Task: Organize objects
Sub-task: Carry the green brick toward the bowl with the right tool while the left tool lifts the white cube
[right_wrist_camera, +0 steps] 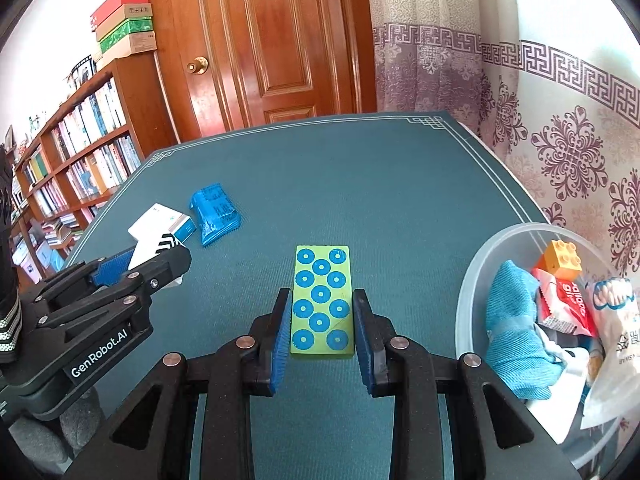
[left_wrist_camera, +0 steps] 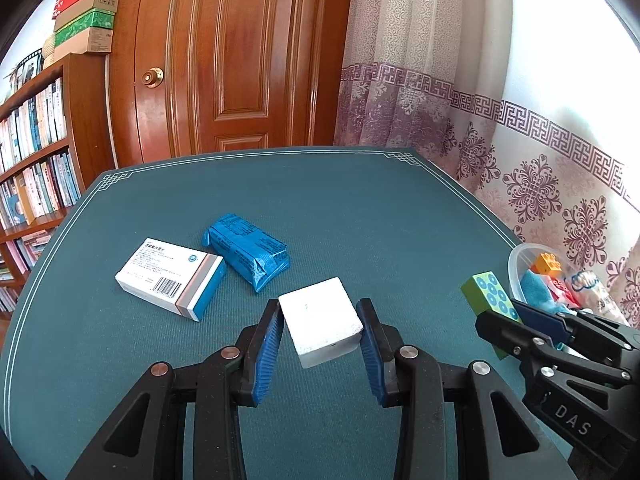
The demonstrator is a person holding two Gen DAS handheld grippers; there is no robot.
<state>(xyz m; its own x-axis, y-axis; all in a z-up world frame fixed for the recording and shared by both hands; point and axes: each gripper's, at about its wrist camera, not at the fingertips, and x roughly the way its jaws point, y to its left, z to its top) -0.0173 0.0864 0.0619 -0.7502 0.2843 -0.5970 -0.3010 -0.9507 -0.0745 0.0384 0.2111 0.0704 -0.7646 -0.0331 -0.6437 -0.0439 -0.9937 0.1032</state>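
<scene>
1. Left gripper (left_wrist_camera: 322, 322): your blue pads sit on either side of a white block (left_wrist_camera: 321, 320), touching or very nearly touching its side faces; whether they press it cannot be told. The block sits on the green table mat (left_wrist_camera: 360, 208), turned at an angle to the fingers.

2. Right gripper (right_wrist_camera: 321, 322): your jaws bracket the near end of a green block with blue dots (right_wrist_camera: 322, 300). The pads lie just beside its long edges with a sliver of gap showing (no firm clamp visible). The block lies flat on the mat, pointing away from you.

3. White medicine box (left_wrist_camera: 170, 278): flat on the mat, left of the white block, barcode side up.

4. Blue foil packet (left_wrist_camera: 248, 254): just beside the medicine box, at its far right corner.

5. Clear plastic tub (right_wrist_camera: 476, 276): at the mat's right edge, near your right gripper. Contents: an orange toy brick (right_wrist_camera: 562, 260), a blue cloth (right_wrist_camera: 514, 320), a red snack packet (right_wrist_camera: 568, 306), a white pouch (right_wrist_camera: 616, 332).

6. Surroundings: wooden door (left_wrist_camera: 240, 56), patterned curtain (left_wrist_camera: 520, 128), bookshelf (left_wrist_camera: 36, 148).
</scene>
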